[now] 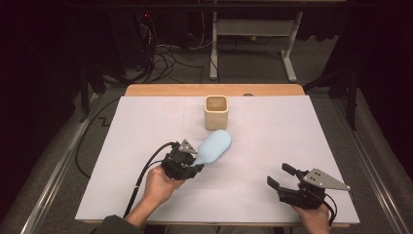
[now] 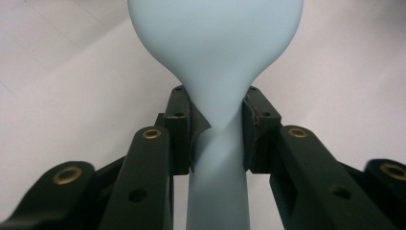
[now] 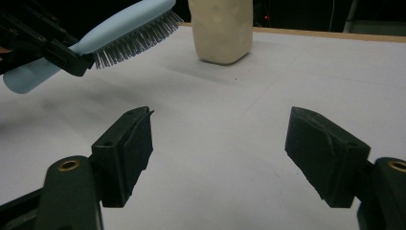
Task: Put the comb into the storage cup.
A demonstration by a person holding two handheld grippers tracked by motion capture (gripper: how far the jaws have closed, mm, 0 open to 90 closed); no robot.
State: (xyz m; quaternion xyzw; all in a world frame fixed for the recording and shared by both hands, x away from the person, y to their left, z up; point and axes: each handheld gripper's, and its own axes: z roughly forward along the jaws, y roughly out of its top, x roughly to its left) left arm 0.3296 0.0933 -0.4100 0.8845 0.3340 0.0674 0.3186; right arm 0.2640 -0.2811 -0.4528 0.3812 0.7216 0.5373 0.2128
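Note:
A light blue hairbrush (image 1: 214,146) is held off the white-covered table, its head pointing toward a cream square cup (image 1: 215,112) just beyond it. My left gripper (image 1: 195,165) is shut on the brush's narrow neck. In the left gripper view the pads (image 2: 181,129) press both sides of the handle (image 2: 216,158). The right gripper view shows the brush (image 3: 124,24) with bristles facing down, and the cup (image 3: 221,28) behind it. My right gripper (image 1: 279,175) stands open near the table's front right, with nothing between its jaws (image 3: 220,143).
A white sheet (image 1: 292,131) covers the table, with a wooden strip (image 1: 160,90) showing at the far edge. Beyond the table are floor cables (image 1: 165,58) and a desk frame's legs (image 1: 290,53). Dark stands flank both sides.

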